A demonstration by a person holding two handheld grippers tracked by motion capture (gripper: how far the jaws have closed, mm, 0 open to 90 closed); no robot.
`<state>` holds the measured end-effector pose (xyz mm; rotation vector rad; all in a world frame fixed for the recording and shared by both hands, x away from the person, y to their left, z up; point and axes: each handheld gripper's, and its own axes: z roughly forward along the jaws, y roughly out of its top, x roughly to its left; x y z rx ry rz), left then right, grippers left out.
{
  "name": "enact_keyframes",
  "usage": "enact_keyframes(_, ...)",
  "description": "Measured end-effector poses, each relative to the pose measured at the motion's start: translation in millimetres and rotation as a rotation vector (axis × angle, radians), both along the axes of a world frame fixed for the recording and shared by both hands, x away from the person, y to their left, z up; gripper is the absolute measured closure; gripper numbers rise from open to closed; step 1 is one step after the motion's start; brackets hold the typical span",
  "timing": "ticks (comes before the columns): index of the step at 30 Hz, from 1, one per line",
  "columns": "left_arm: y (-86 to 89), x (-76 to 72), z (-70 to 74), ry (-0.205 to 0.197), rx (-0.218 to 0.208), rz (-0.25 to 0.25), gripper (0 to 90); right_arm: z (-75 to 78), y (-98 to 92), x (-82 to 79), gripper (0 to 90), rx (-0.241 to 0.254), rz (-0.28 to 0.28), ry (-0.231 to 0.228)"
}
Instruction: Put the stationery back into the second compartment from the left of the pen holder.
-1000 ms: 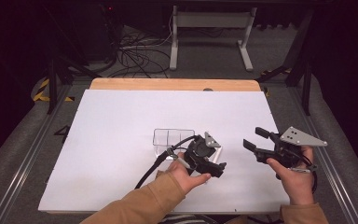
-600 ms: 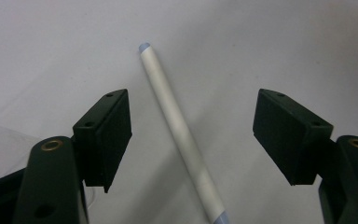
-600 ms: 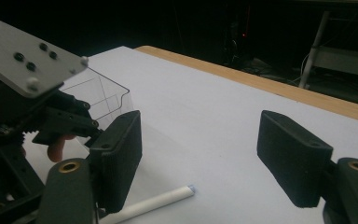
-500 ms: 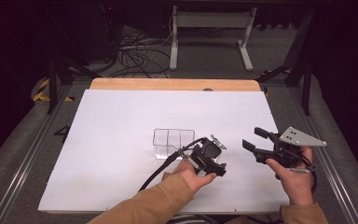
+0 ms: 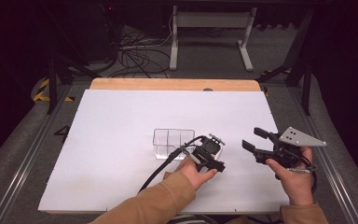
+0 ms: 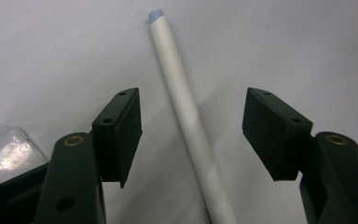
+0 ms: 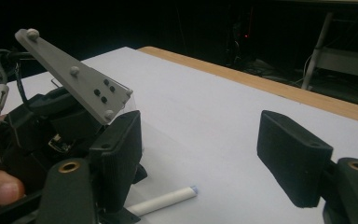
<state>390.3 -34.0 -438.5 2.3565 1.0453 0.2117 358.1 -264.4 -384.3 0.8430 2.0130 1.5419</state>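
A white paper-wrapped stick (image 6: 186, 116) with a pale blue tip lies flat on the white table sheet (image 5: 121, 121). My left gripper (image 6: 193, 121) points down over it, one black jaw on each side with a gap to the stick. Its jaws have just been closing and no pad touches the stick. In the high view the left gripper (image 5: 213, 163) sits right of a clear plastic box (image 5: 173, 142). My right gripper (image 5: 255, 140) hovers open and empty to the right. In the right gripper view (image 7: 205, 140) the stick (image 7: 168, 199) pokes out from under the left gripper (image 7: 42, 126).
The clear box has dividers inside, and its corner (image 6: 4, 149) shows at the left of the left gripper view. A wooden board edge (image 5: 172, 84) runs along the table's far side. Beyond it are a metal stand (image 5: 209, 32) and floor cables (image 5: 135, 51).
The left gripper has sunk a little toward the table and drifted toward the near side. The right gripper has kept still.
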Motion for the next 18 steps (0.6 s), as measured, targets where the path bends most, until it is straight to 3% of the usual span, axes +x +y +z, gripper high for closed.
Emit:
enact_keyframes(9, -4.4, 3.5, -5.4, -0.045, 0.047, 0.035, 45.8, -0.1, 1.0, -0.1, 31.6, -0.003, 0.006, -0.002)
enact_keyframes(18, -8.9, 5.7, -12.4, -0.030, 0.062, 0.037, 54.1, -0.9, 1.5, 0.4, 31.6, -0.008, 0.011, 0.001)
